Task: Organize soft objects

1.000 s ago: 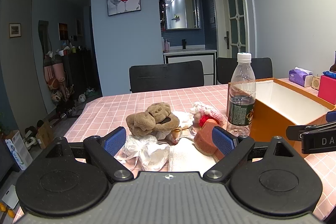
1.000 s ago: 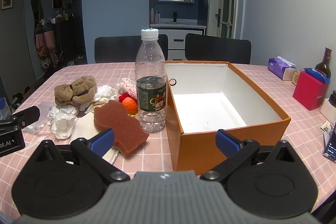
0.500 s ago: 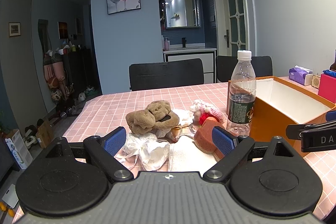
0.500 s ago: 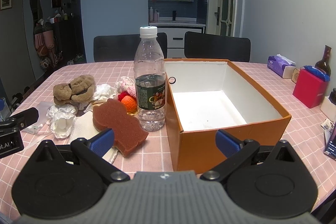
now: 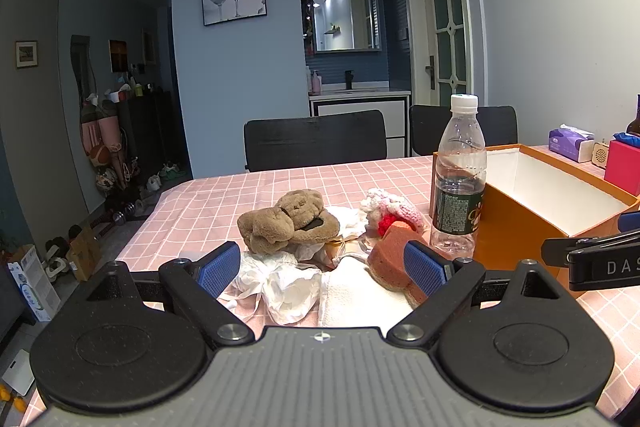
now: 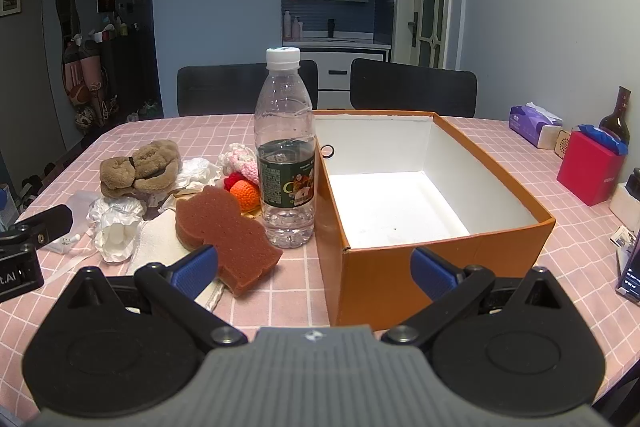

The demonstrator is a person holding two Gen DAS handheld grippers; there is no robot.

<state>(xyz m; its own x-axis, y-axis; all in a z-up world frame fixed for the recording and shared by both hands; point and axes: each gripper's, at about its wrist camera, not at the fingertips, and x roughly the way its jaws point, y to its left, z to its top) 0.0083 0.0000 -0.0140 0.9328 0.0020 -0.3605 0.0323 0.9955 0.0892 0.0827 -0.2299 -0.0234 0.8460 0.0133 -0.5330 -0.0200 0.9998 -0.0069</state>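
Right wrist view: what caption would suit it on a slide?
Open right gripper faces an empty orange box, a water bottle and a brown sponge.

White cloth partly hidden under sponge; bottle label unreadable

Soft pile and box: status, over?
Both hand-held grippers open, left, right, holding nothing. Sponge, plush toy, cloths on table; box empty. Water bottle stands between pile and box.

water bottle upright between sponge and seemingly empty box
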